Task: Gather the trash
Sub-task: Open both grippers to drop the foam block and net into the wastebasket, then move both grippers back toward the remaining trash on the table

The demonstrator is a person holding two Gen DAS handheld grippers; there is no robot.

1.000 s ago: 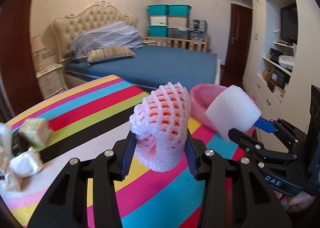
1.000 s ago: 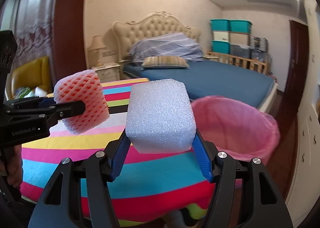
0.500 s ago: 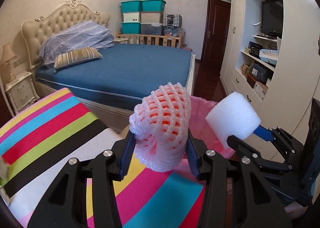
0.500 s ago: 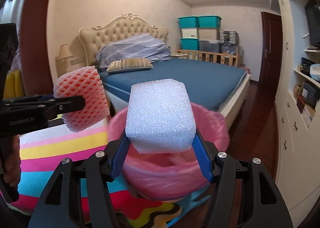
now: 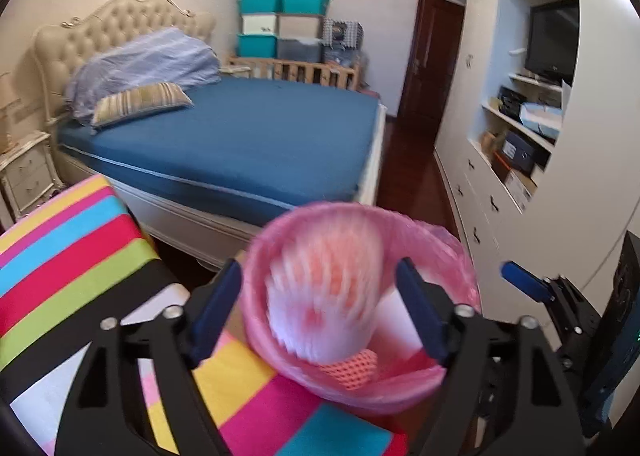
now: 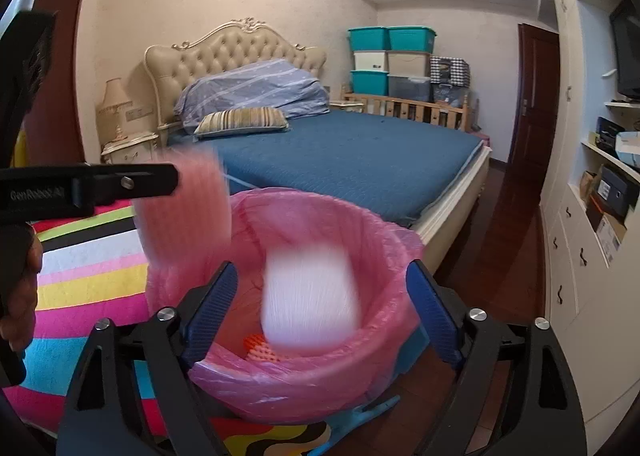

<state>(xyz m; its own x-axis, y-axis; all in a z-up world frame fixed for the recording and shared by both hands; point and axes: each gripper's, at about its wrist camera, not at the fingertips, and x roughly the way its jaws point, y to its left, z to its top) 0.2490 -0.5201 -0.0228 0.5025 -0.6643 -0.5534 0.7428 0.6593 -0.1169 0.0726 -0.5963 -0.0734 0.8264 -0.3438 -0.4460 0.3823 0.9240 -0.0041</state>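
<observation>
A bin with a pink bag point(image 5: 448, 252) point(image 6: 384, 240) stands by the striped table. My left gripper point(image 5: 320, 304) is open above it, and the pink foam fruit net point(image 5: 324, 296) point(image 6: 184, 208) falls blurred between its fingers toward the bin. My right gripper point(image 6: 320, 308) is open too, and the white foam block point(image 6: 310, 296) falls blurred into the bin. An orange net piece point(image 5: 356, 370) point(image 6: 260, 348) lies inside the bin. The right gripper's blue fingertip point(image 5: 520, 280) shows in the left wrist view, and the left gripper's arm point(image 6: 88, 188) shows in the right wrist view.
The rainbow-striped tablecloth point(image 5: 68, 256) point(image 6: 88, 280) lies to the left of the bin. A blue bed point(image 5: 248, 136) stands behind, a nightstand point(image 5: 24, 172) at far left, white cabinets with shelves point(image 5: 520, 160) to the right, dark wood floor point(image 6: 504, 256) between them.
Both grippers have opened over the bin. The pink fruit net and the white foam block have left the fingers and are dropping.
</observation>
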